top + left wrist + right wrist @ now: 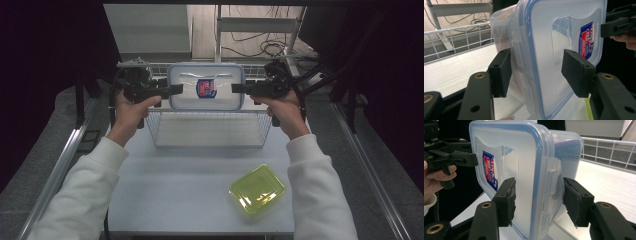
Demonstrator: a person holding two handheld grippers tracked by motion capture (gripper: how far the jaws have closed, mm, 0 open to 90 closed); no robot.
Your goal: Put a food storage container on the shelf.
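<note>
A clear plastic container with a blue-rimmed lid and a red and blue label hangs in the air, lid toward me, above a white wire basket. My left gripper grips its left edge and my right gripper grips its right edge. In the left gripper view the container's latch side sits between the pads of the left gripper. The right gripper view has the right gripper clamped over the container's rim and side flap.
A yellow-green translucent lidded box lies on the white table at the front right. The wire basket stands at the table's far end. Metal rails run along both table sides, and cables lie on the floor beyond.
</note>
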